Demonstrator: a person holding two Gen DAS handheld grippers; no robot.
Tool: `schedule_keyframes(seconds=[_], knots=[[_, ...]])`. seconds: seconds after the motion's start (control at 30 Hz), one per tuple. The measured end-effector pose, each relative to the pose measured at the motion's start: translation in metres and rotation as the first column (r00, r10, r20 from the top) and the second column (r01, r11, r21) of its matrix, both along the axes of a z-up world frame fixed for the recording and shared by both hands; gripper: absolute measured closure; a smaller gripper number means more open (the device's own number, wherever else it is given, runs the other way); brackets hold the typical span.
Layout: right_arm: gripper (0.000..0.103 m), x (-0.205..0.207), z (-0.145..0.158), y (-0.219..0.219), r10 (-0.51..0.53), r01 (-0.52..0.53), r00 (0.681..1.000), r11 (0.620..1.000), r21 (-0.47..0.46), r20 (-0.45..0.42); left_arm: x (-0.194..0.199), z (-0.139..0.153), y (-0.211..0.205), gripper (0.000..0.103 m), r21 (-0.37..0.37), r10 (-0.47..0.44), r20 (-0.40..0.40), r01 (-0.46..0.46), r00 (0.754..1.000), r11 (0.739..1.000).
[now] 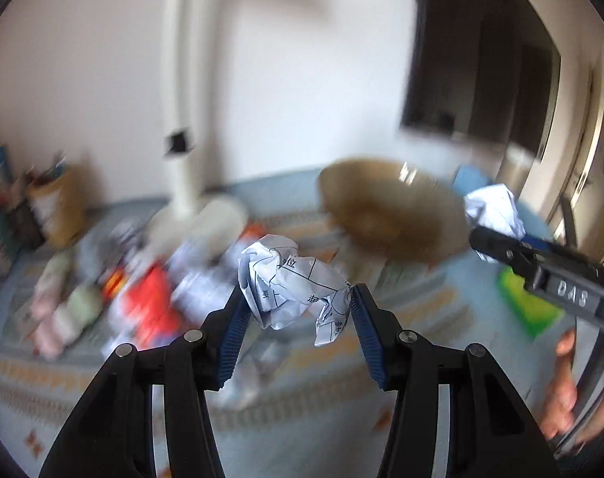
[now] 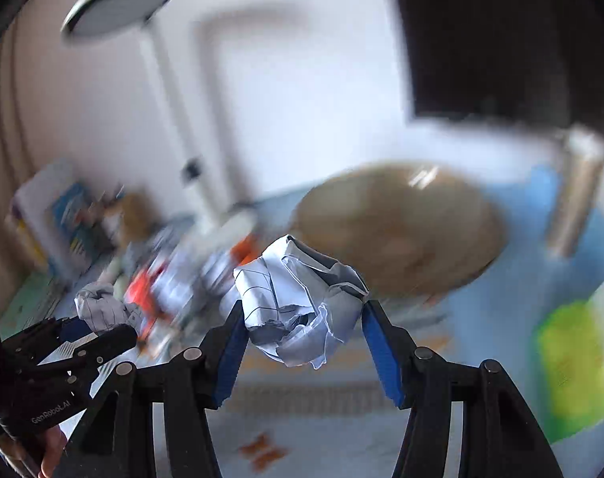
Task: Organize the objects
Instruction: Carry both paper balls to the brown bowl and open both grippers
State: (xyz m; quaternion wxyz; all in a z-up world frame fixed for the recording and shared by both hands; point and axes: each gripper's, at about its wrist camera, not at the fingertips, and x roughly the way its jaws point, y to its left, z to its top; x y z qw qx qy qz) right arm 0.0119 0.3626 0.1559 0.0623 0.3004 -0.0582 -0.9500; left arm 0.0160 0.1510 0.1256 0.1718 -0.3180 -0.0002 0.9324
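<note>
My left gripper (image 1: 296, 298) is shut on a crumpled ball of printed paper (image 1: 290, 286), held above the patterned tablecloth (image 1: 321, 410). My right gripper (image 2: 303, 312) is shut on a second crumpled paper ball (image 2: 302, 302), also held in the air. The right gripper (image 1: 481, 235) with its paper (image 1: 495, 209) shows at the right of the left wrist view. The left gripper (image 2: 102, 324) with its paper (image 2: 102, 306) shows at the lower left of the right wrist view. Both views are blurred by motion.
A brown round bowl (image 1: 393, 211) sits beyond both papers. A white lamp (image 1: 182, 119) stands behind a heap of red and white items (image 1: 150, 298). A green pack (image 1: 528, 306) lies at the right. Books and a brown holder (image 1: 55, 207) stand at the left.
</note>
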Motion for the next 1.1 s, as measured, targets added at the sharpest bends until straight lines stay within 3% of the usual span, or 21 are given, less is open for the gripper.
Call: schedule_keyframes(seconds=[0.2, 0.33, 0.53, 0.6, 0.63, 0.67, 0.73, 0.87, 1.1], knots=[[0.046, -0.049, 0.022, 0.048, -0.151, 0.151, 0.987, 0.988, -0.010, -0.048, -0.064, 0.014, 0.063, 0.054, 0.088, -0.061, -0.042, 0.064, 0.997, 0.994], [0.046, -0.079, 0.007, 0.058, -0.203, 0.203, 0.979, 0.979, 0.007, -0.014, -0.096, -0.001, 0.089, 0.054, 0.121, -0.093, -0.015, 0.094, 0.996, 0.988], [0.045, -0.111, -0.034, 0.065, -0.194, 0.199, 0.977, 0.979, -0.048, 0.093, -0.117, -0.031, 0.114, 0.052, 0.072, -0.114, 0.028, 0.111, 0.993, 0.991], [0.040, -0.114, -0.042, 0.067, -0.185, 0.194, 0.977, 0.977, -0.083, 0.107, -0.121, -0.040, 0.112, 0.050, 0.069, -0.120, 0.060, 0.116, 0.991, 0.991], [0.034, -0.115, -0.044, 0.068, -0.176, 0.188, 0.978, 0.975, -0.115, 0.108, -0.121, -0.041, 0.111, 0.044, 0.080, -0.126, 0.067, 0.121, 0.990, 0.989], [0.030, -0.110, -0.048, 0.079, -0.168, 0.182, 0.980, 0.974, -0.137, 0.103, -0.121, -0.042, 0.108, 0.024, 0.096, -0.124, 0.068, 0.117, 0.990, 0.988], [0.028, -0.108, -0.048, 0.080, -0.159, 0.172, 0.983, 0.971, -0.164, 0.091, -0.119, -0.039, 0.101, 0.001, 0.125, -0.111, 0.047, 0.105, 0.993, 0.987], [0.015, -0.097, -0.041, 0.086, -0.212, 0.212, 0.977, 0.968, -0.134, 0.020, -0.111, -0.027, 0.087, 0.001, 0.210, -0.112, -0.004, 0.110, 0.994, 0.972], [0.014, -0.086, -0.037, 0.076, -0.230, 0.225, 0.972, 0.971, -0.078, -0.051, -0.108, -0.027, 0.082, 0.001, 0.213, -0.096, 0.003, 0.093, 0.995, 0.973]])
